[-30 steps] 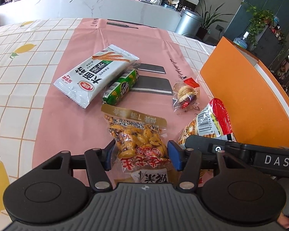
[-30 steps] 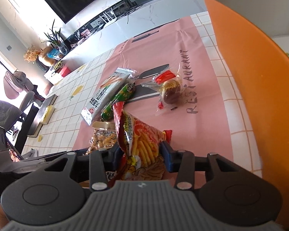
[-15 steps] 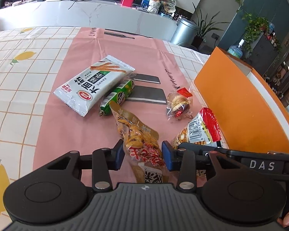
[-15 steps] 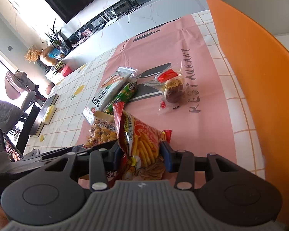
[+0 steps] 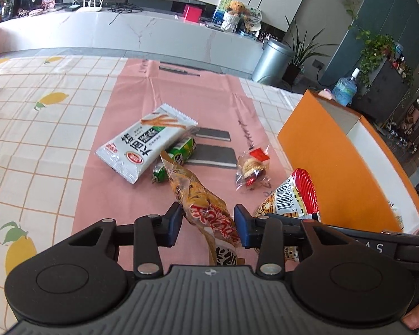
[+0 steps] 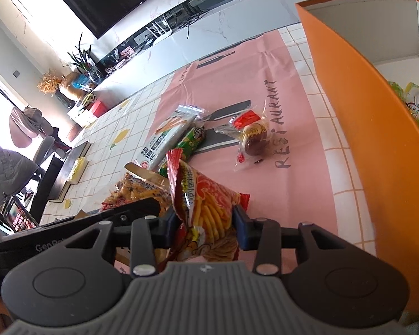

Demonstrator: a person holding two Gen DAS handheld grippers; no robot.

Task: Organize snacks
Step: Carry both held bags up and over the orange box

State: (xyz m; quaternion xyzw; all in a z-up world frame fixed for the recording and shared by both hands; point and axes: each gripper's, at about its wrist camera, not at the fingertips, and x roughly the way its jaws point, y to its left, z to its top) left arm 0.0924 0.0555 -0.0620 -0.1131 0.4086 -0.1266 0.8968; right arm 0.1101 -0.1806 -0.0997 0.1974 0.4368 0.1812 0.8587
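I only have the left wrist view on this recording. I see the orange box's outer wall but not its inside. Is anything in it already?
Observer: Yes. The right wrist view looks over the wall of the orange box and shows yellow-green packets lying inside.
Operator: What is the right gripper carrying? I only see a barcode side.
Observer: The right gripper is clamped on a red fries-print bag, its front printed with yellow sticks.
Operator: And the round snack on the pink mat?
Observer: From the right, the clear-wrapped pastry shows a dark brown underside and lies beside the word RESTAURANT.
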